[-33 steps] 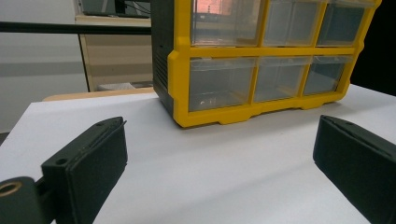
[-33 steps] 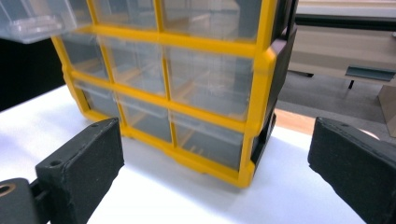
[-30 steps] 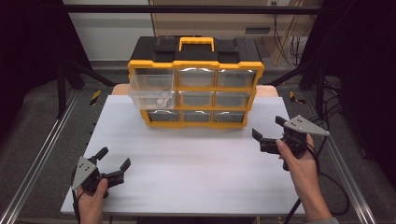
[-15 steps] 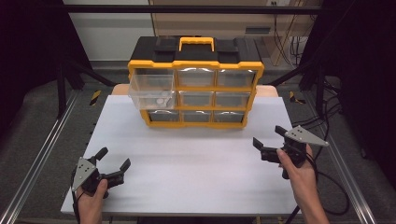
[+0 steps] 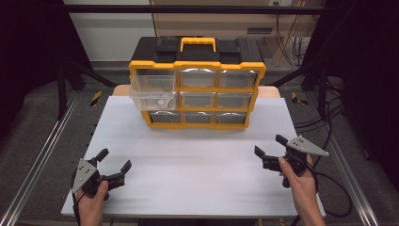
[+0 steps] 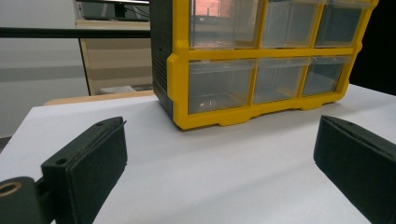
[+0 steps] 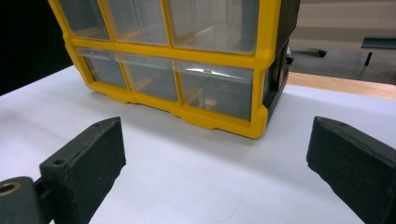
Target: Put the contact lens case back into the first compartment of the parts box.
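we hold the left gripper (image 5: 114, 166) and right gripper (image 5: 273, 151) spread and empty, well short of the organizer (image 5: 196, 84). its top-left drawer (image 5: 153, 88) stands pulled out; closing it looks left to do.

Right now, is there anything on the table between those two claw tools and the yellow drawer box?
Nothing visible. Bare white table lies between the open left gripper, the open right gripper and the drawer organizer, whose upper-left drawer sticks out.
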`<state>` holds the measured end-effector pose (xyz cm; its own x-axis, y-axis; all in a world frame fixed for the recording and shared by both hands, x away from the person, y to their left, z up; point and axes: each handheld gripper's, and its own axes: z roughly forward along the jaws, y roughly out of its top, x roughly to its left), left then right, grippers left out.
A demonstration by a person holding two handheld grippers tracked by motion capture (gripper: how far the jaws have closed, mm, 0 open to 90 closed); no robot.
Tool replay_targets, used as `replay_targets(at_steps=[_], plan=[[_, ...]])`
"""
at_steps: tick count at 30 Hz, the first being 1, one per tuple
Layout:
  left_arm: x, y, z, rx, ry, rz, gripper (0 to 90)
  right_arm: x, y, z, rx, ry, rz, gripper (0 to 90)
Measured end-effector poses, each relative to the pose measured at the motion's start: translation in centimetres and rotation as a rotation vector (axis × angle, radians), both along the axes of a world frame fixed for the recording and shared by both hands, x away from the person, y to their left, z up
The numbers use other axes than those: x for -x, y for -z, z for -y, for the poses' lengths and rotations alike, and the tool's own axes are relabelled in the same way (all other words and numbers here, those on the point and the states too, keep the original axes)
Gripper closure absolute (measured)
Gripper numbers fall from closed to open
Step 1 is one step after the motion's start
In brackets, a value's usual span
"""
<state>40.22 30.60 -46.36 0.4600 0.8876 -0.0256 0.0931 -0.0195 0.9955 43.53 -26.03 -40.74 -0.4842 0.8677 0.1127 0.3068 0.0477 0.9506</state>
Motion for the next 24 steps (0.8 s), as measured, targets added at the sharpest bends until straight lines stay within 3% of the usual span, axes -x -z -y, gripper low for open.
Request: replay_targets(at_steps=[11,18,24], plan=[[0.0,0.0,0.0,-0.004,-0.001,0.001,2.3,0.6,0.7,0.4,-0.034,0.008,0.035,5.7],[0.1,0.0,-0.2,0.003,-0.007,0.002,2.2,0.7,1.6,-0.2,-0.07,-0.002,0.108,5.9],[0.1,0.0,-0.2,-0.001,0.001,0.006,2.1,0.4,1.9,-1.2,-0.068,-0.03,0.13,5.9]])
